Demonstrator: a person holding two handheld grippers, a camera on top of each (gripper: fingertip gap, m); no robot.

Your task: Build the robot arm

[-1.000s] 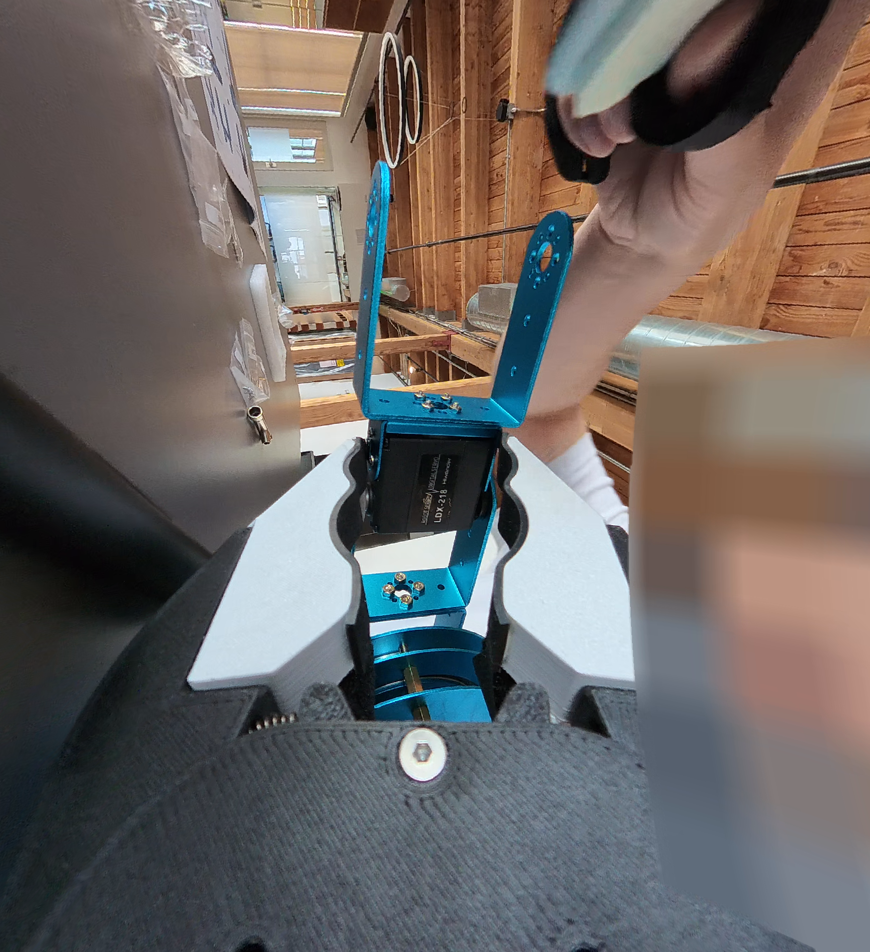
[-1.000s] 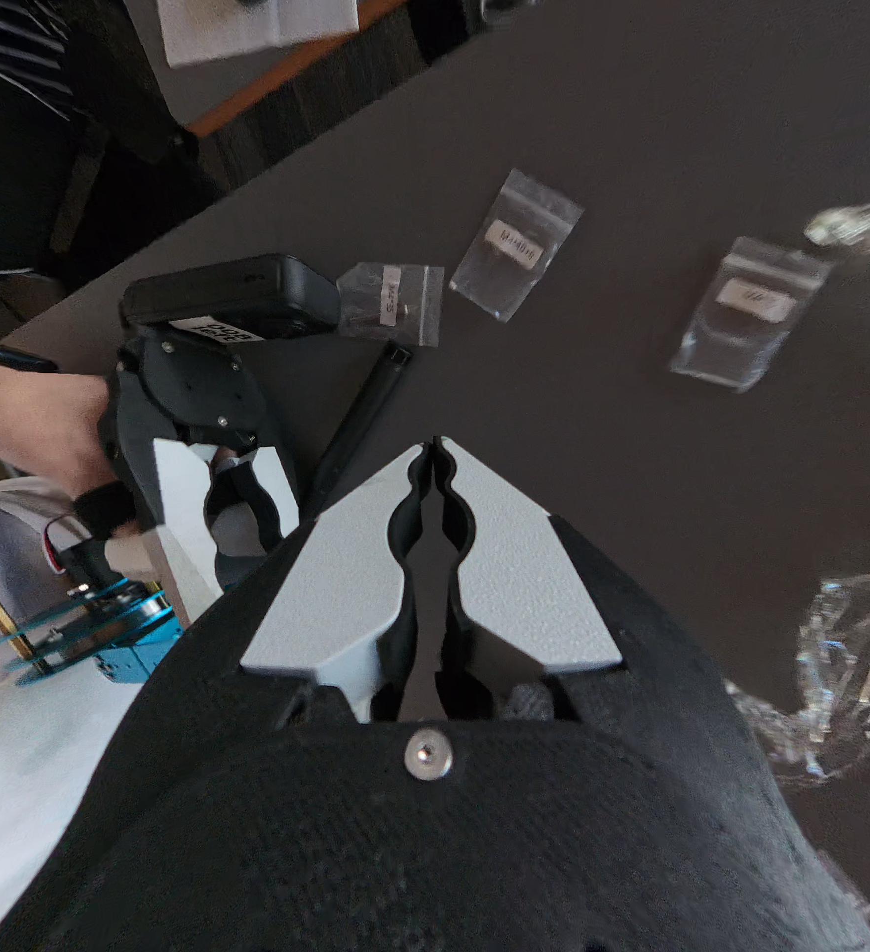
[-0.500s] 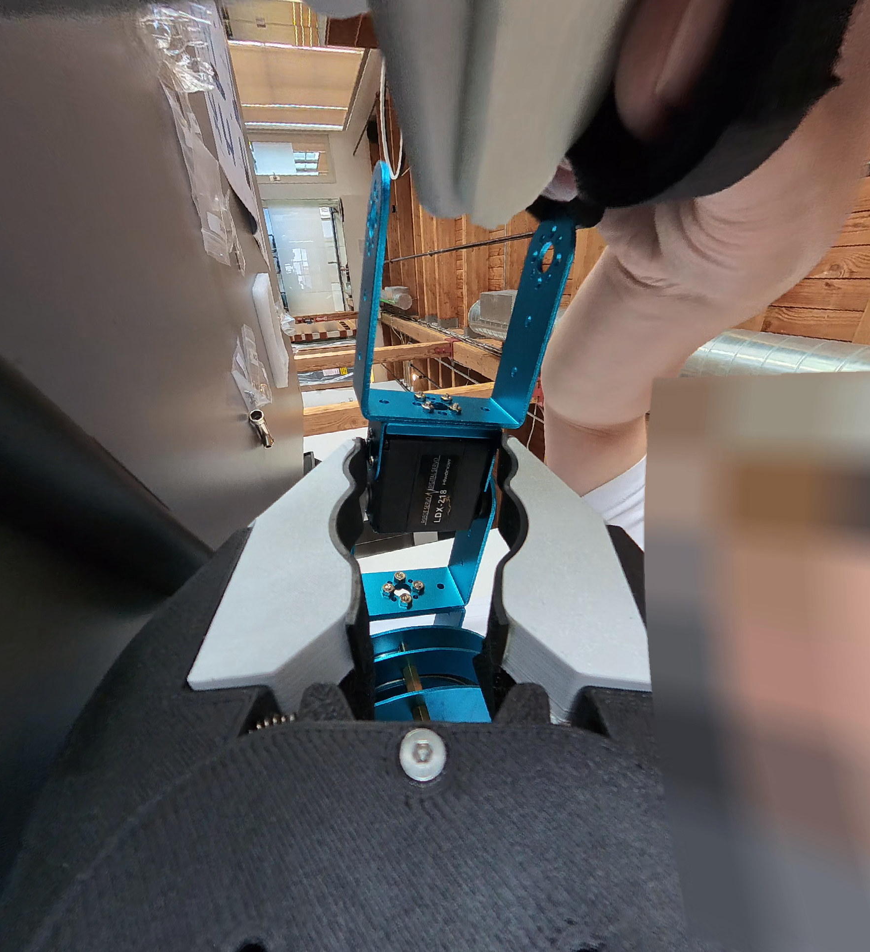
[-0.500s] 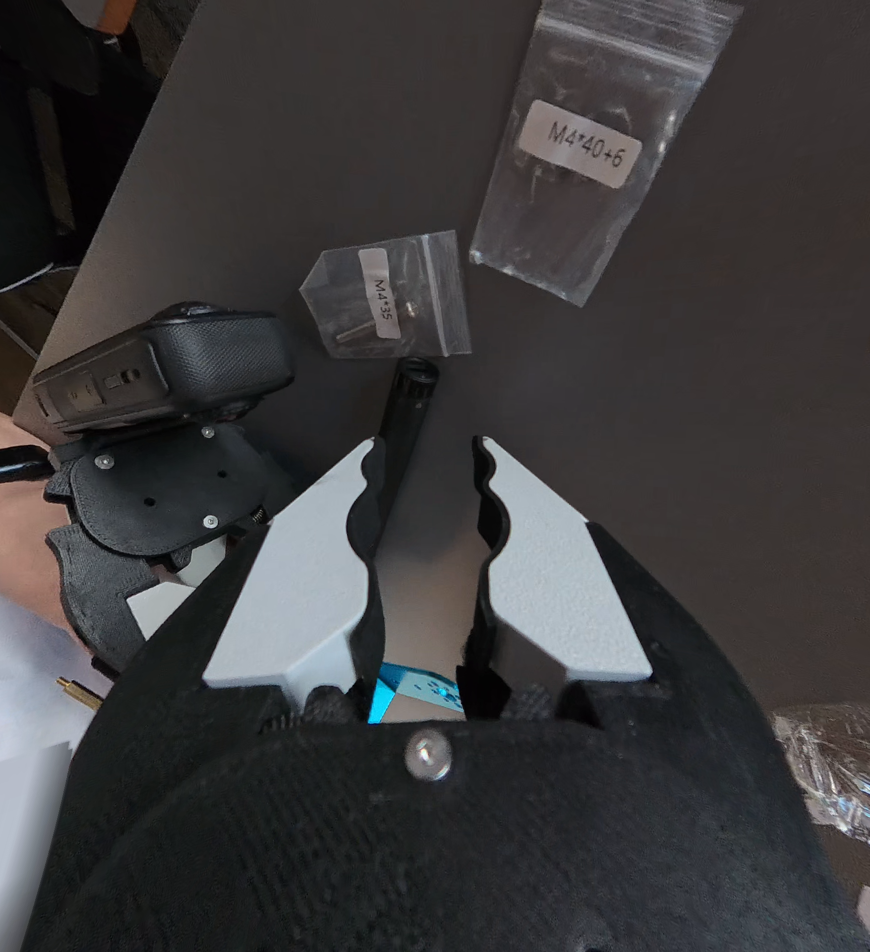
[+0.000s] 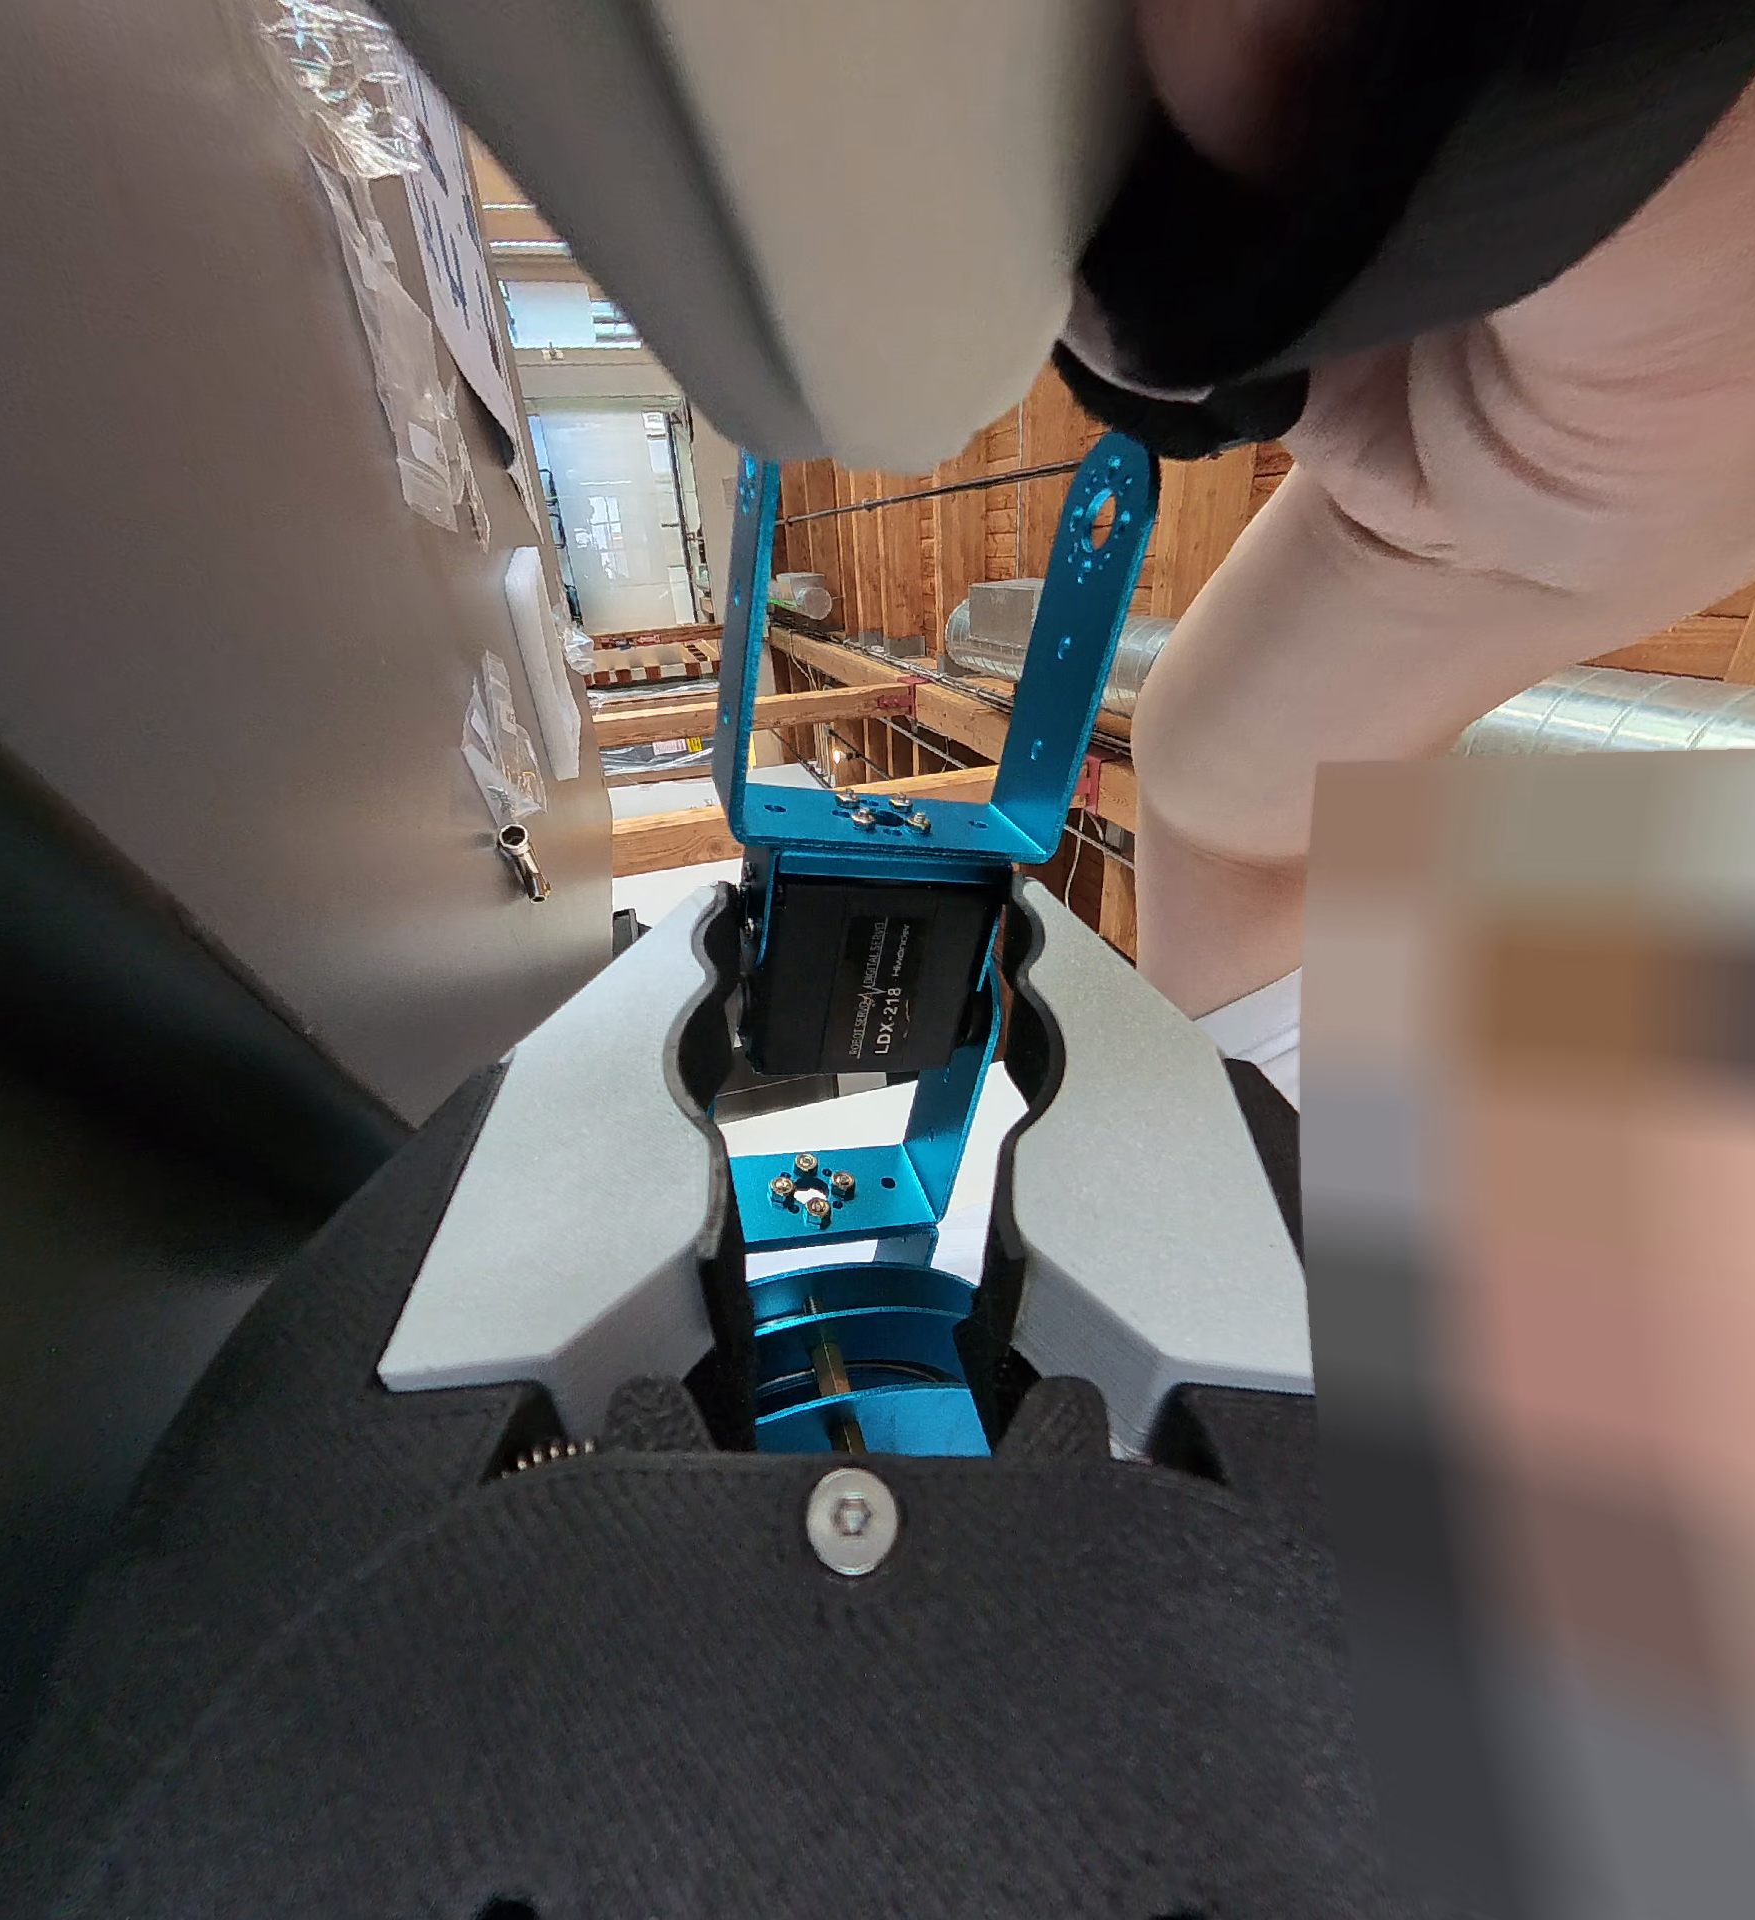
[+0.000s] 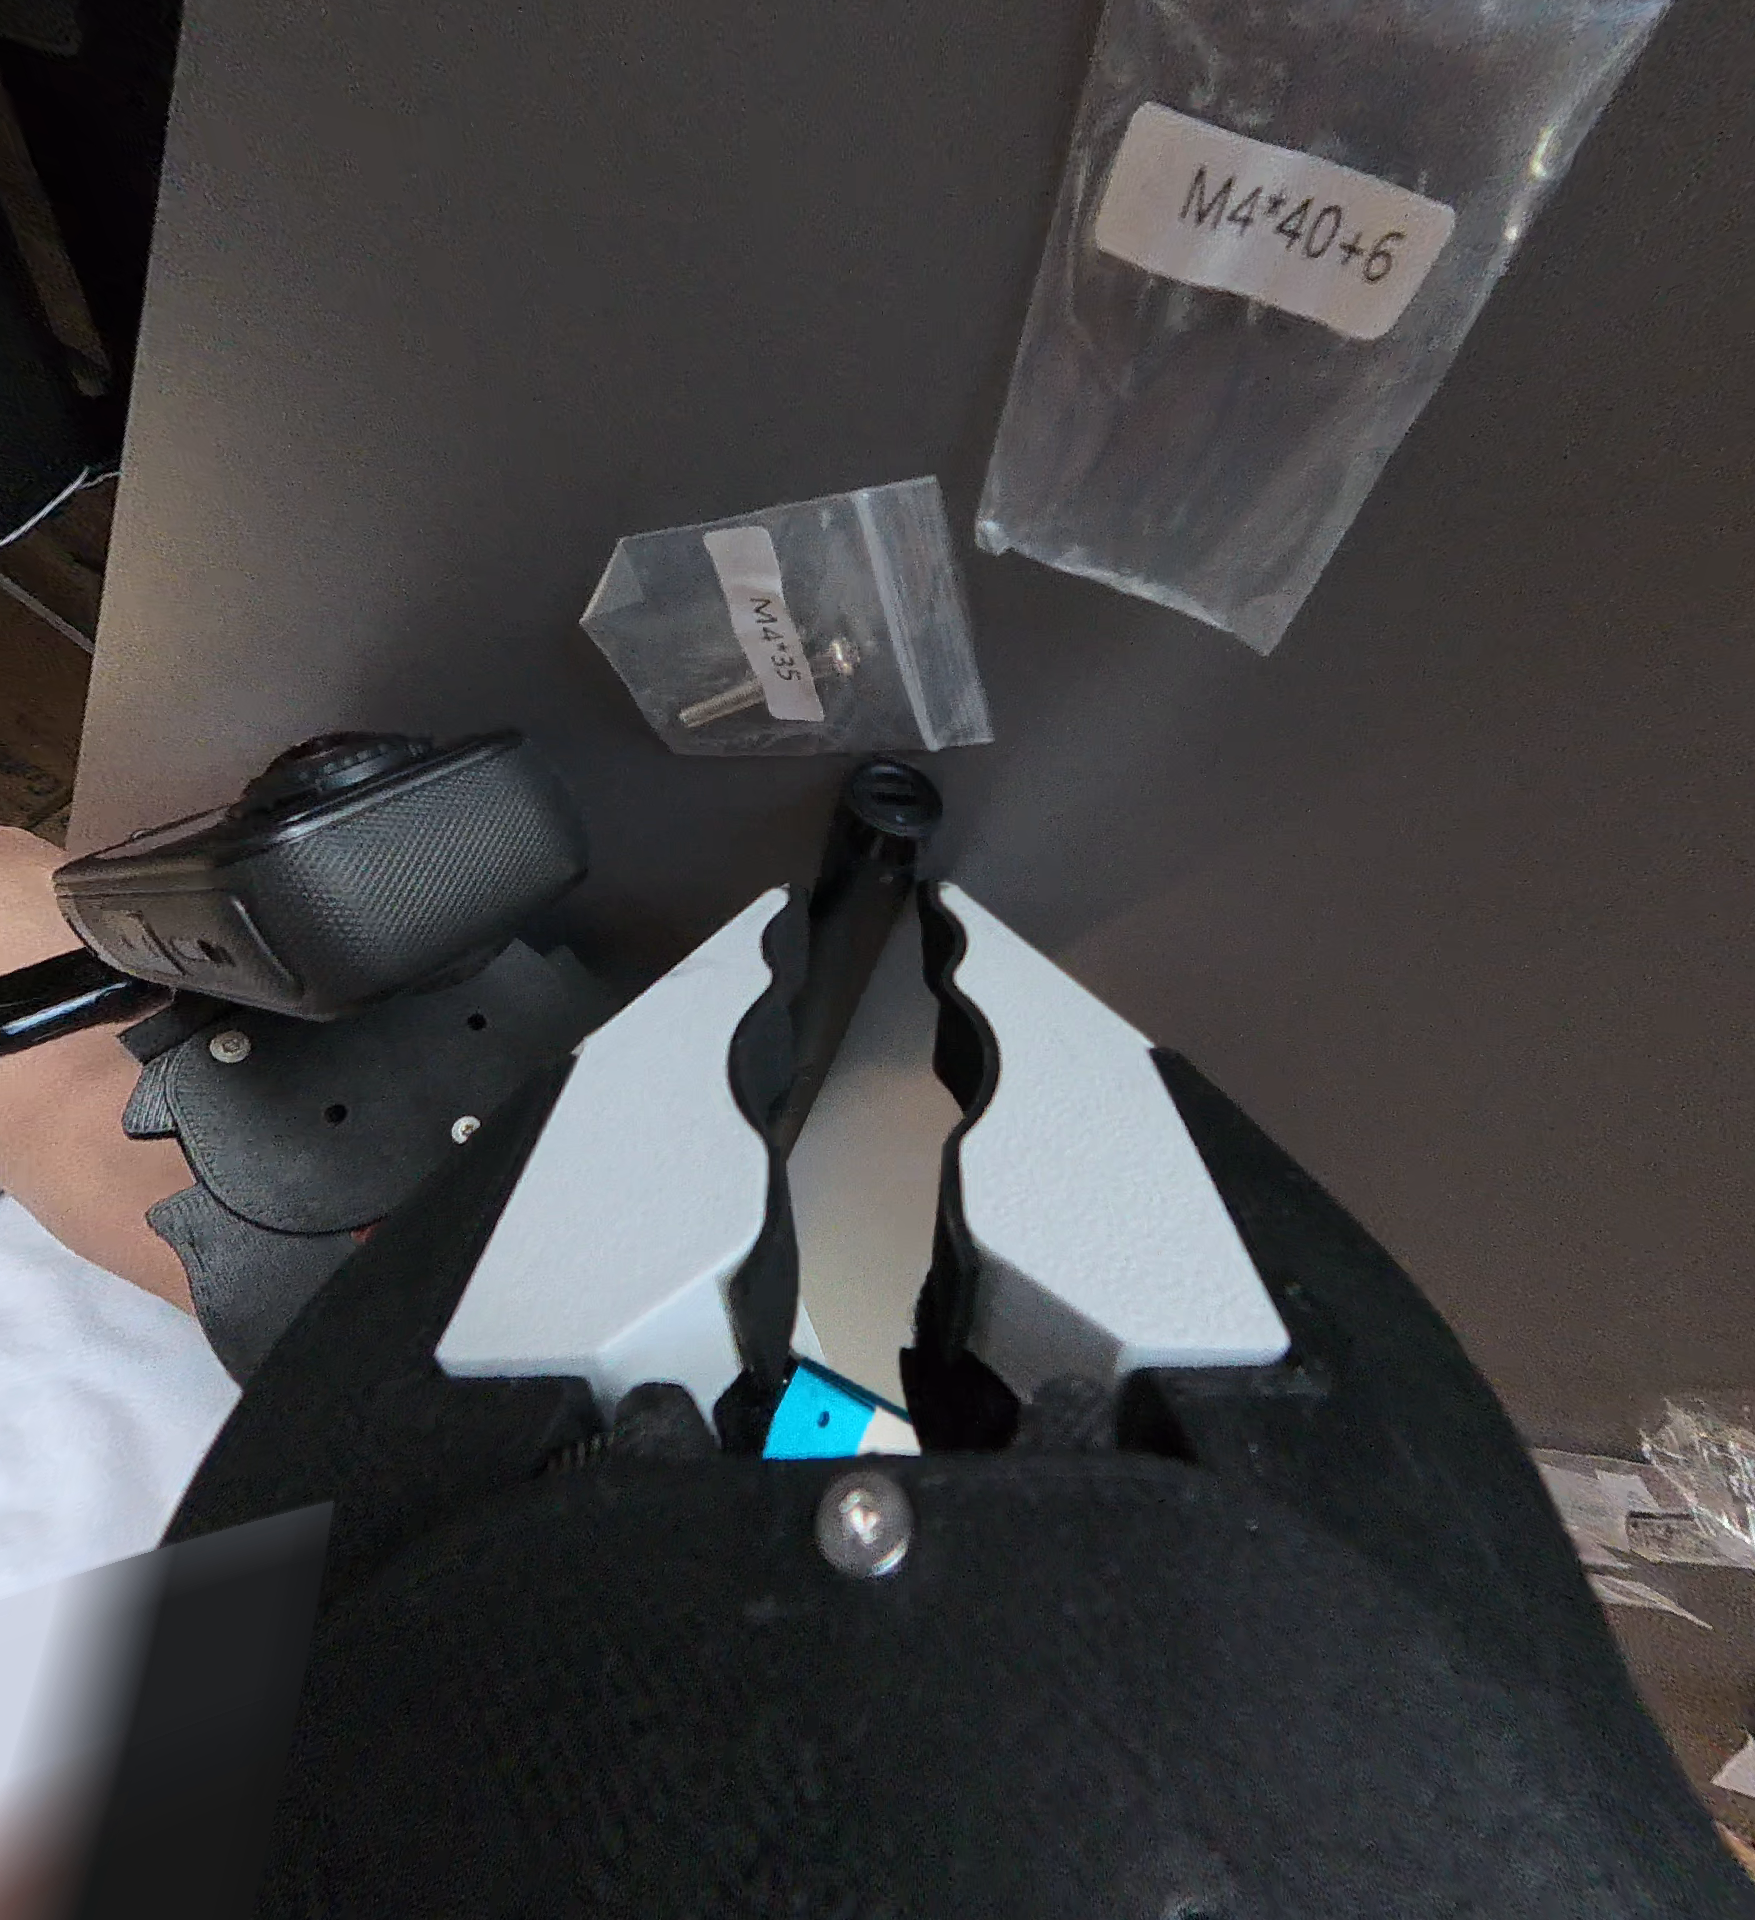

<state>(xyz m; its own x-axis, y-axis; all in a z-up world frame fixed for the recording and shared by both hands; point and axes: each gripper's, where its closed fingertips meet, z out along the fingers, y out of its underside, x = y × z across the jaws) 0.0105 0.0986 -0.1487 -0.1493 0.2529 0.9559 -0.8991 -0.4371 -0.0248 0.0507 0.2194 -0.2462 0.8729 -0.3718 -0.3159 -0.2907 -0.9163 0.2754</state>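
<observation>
My left gripper point(image 5: 868, 899) is shut on a blue metal bracket assembly point(image 5: 894, 821) with a black servo point(image 5: 862, 987) in it, held off the table. A blue U-bracket point(image 5: 1091, 623) sticks out past the fingertips. My right gripper point(image 6: 857, 899) is open with a narrow gap, low over the dark table point(image 6: 540, 312). A black rod-shaped tool point(image 6: 857, 914) lies between its fingertips, against the left finger. The right gripper shows blurred and close in the left wrist view point(image 5: 852, 208), above the U-bracket. The left gripper also shows in the right wrist view point(image 6: 333, 1122).
A small clear bag with a screw point(image 6: 790, 634) lies just past the tool's end; a larger labelled bag point(image 6: 1237, 343) lies beyond. Crumpled plastic point(image 6: 1746, 1507) and paper scraps are at the right. A small metal standoff point(image 5: 525, 862) lies on the table. A person's forearm point(image 5: 1372, 623) is near. Tip to tip, the grippers are about 15 centimetres apart.
My right gripper went from shut to open, moved down over the black tool, and its fingers have narrowed around it. It has come closer to the blue bracket. My left gripper kept its hold.
</observation>
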